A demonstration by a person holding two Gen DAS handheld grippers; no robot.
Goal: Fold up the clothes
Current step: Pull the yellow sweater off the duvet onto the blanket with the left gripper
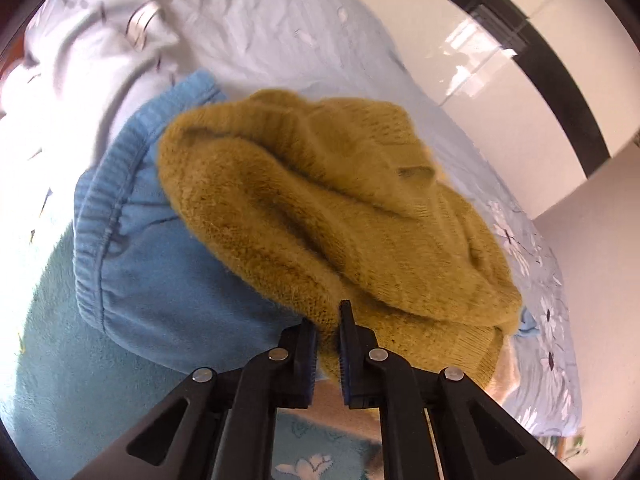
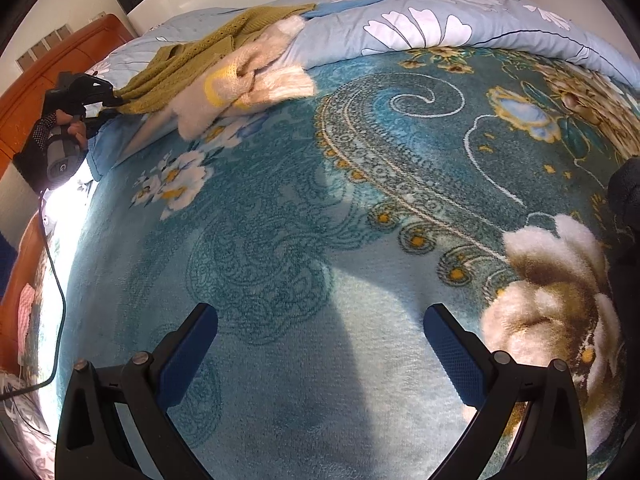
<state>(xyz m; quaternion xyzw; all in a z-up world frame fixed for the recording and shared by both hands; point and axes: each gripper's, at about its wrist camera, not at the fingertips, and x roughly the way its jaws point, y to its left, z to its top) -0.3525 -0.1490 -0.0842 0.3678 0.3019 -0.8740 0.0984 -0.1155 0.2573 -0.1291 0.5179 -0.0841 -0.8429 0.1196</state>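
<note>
Two garments lie heaped on the blanket [image 2: 320, 208] in the right view's upper left: a mustard sweater [image 1: 320, 208] running toward upper centre. The left gripper [image 1: 328, 328] is clamped on its near hem; the right gripper [image 2: 320, 344], well apart, gapes empty.

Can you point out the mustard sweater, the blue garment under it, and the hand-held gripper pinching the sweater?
mustard sweater [image 1: 320, 200], left wrist view, fuzzy knit middle.
blue garment [image 1: 168, 280], left wrist view, flat cloth below its waistband.
left hand-held gripper [image 1: 328, 344], left wrist view, between its fingertips.
</note>
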